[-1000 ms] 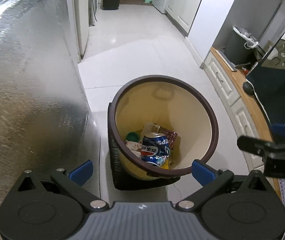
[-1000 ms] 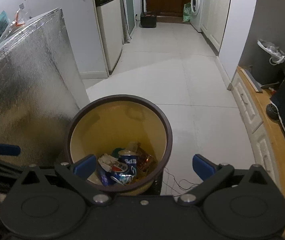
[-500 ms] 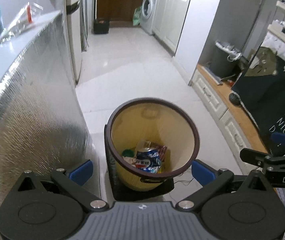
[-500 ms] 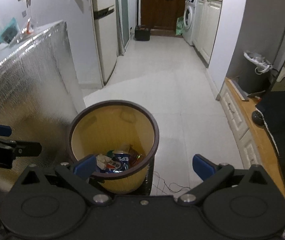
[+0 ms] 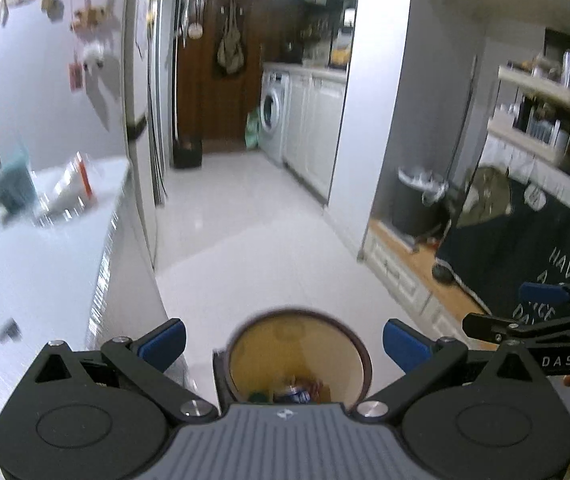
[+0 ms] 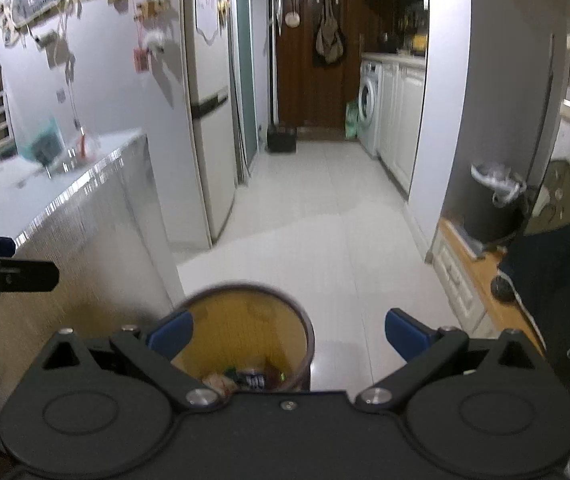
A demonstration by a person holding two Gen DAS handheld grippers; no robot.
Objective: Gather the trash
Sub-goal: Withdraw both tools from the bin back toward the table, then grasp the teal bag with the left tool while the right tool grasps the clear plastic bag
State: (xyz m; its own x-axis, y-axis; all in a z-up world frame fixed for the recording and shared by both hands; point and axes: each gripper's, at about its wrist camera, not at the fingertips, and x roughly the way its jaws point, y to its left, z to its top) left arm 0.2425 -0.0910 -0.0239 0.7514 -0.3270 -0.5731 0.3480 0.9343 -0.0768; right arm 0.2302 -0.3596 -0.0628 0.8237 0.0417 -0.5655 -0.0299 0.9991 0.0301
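A yellow trash bin with a brown rim (image 5: 359, 350) stands on the white floor beside a foil-clad counter; it also shows in the right wrist view (image 6: 303, 322). It holds a blue Pepsi can (image 5: 291, 394) and several wrappers (image 6: 215, 380). My left gripper (image 5: 283, 340) is open and empty, high above the bin. My right gripper (image 6: 289, 334) is open and empty, also above the bin. On the counter top lie a teal packet (image 5: 11, 186) and a clear wrapper with a red stripe (image 5: 71, 192), both blurred; they also show in the right wrist view (image 6: 43, 142).
The foil-clad counter (image 6: 97, 236) is on the left. A fridge (image 6: 209, 120) stands behind it. A low wooden-topped cabinet (image 5: 413, 268) with a dark cloth (image 5: 525, 248) is on the right. A grey bin with a white liner (image 6: 491, 200) stands there. The tiled corridor runs to a washing machine (image 5: 271, 114).
Both grippers have risen and tilted up. The bin has dropped to the bottom of both views and the counter top with its packets has come into sight.
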